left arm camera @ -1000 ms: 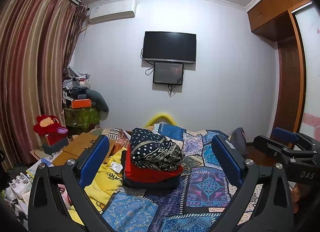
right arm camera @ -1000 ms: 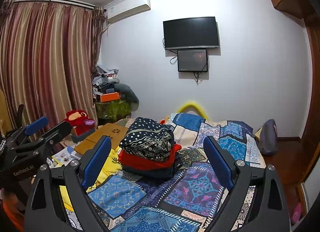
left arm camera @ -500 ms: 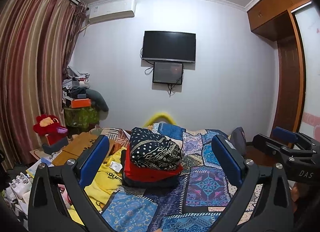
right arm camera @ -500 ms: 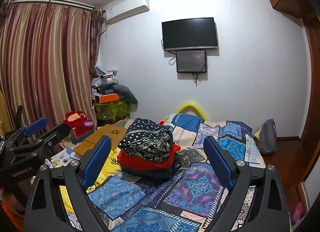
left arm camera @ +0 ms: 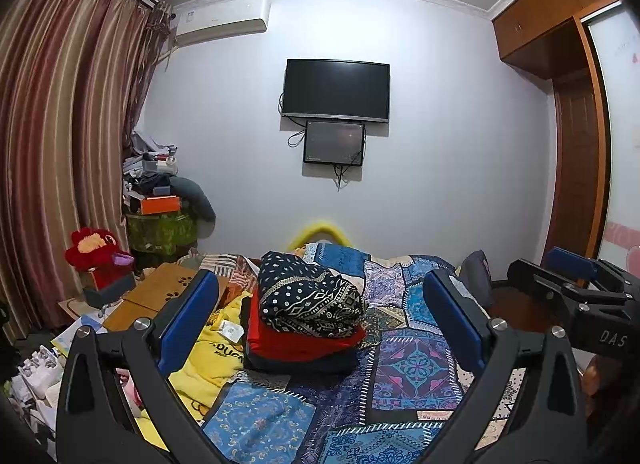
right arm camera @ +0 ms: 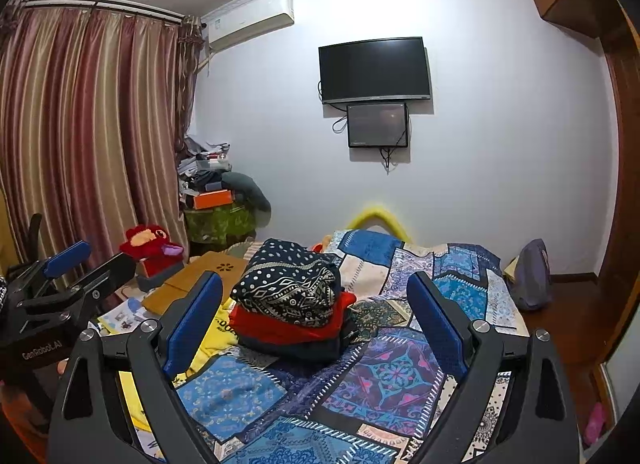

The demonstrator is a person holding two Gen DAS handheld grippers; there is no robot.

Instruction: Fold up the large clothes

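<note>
Patchwork bedspread (left arm camera: 416, 360), folded clothes stack (left arm camera: 308, 312), "GenRobot.AI" left gripper (left arm camera: 320, 324) and "DAS" right gripper (right arm camera: 316, 316) wide, empty

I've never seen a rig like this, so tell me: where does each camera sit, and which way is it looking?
Left wrist: sits on the left gripper, looking along its open fingers over the bed; the right gripper shows at the right edge.
Right wrist: sits on the right gripper, facing likewise; the left gripper shows at the left edge.
Shared: folded clothes stack, wall television.

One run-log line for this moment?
left gripper: open, empty | right gripper: open, empty | folded stack, patterned navy garment topmost | yellow garment unfolded
</note>
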